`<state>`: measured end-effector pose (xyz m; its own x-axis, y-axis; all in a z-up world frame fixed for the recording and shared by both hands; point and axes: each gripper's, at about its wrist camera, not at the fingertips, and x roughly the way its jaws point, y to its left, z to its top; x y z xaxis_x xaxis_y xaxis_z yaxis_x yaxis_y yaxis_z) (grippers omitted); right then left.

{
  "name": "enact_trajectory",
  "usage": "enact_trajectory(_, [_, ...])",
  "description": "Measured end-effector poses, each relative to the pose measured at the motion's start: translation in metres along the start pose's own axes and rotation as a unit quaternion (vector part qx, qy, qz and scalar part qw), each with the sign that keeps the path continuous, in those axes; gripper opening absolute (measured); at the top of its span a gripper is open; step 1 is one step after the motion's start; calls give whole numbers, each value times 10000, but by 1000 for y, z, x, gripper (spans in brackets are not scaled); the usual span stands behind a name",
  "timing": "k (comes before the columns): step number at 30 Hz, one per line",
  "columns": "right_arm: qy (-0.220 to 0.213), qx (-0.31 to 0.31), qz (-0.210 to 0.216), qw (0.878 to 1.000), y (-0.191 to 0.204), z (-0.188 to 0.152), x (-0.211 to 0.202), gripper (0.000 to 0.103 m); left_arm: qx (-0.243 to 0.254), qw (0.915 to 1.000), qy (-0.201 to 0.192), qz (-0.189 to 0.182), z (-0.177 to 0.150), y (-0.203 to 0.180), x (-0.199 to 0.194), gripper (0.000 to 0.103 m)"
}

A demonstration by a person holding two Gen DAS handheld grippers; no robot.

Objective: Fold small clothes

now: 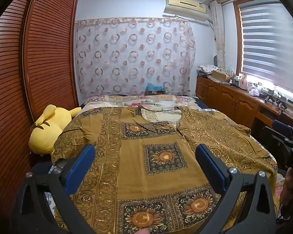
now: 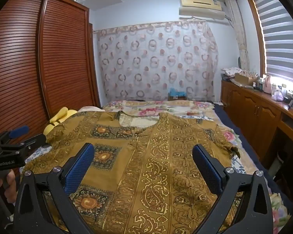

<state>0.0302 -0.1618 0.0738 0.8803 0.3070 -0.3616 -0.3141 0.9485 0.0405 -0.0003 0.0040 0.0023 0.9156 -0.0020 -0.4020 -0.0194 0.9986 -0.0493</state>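
Observation:
An ochre patterned top (image 1: pixel 160 136) with sunflower squares and gold scrollwork lies spread flat on the bed, neckline at the far end; it also shows in the right wrist view (image 2: pixel 156 156). My left gripper (image 1: pixel 145 153) is open and empty, hovering above the garment's lower left part. My right gripper (image 2: pixel 143 153) is open and empty, above the lower right part. The right gripper shows at the right edge of the left wrist view (image 1: pixel 287 138). The left gripper shows at the left edge of the right wrist view (image 2: pixel 11 142).
A yellow plush toy (image 1: pixel 46 130) lies at the bed's left side beside the slatted wooden wardrobe (image 1: pixel 29 68). A floral bedspread (image 1: pixel 146 100) covers the bed. A wooden sideboard (image 1: pixel 234 97) with clutter runs along the right under the window.

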Motion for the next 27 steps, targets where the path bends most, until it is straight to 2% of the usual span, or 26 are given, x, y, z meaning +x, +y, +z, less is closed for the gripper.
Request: enact_trajectory(27, [-9,18,10,10000,-1,0,0,102,52,10000,-51,19,9,-4,-9,103])
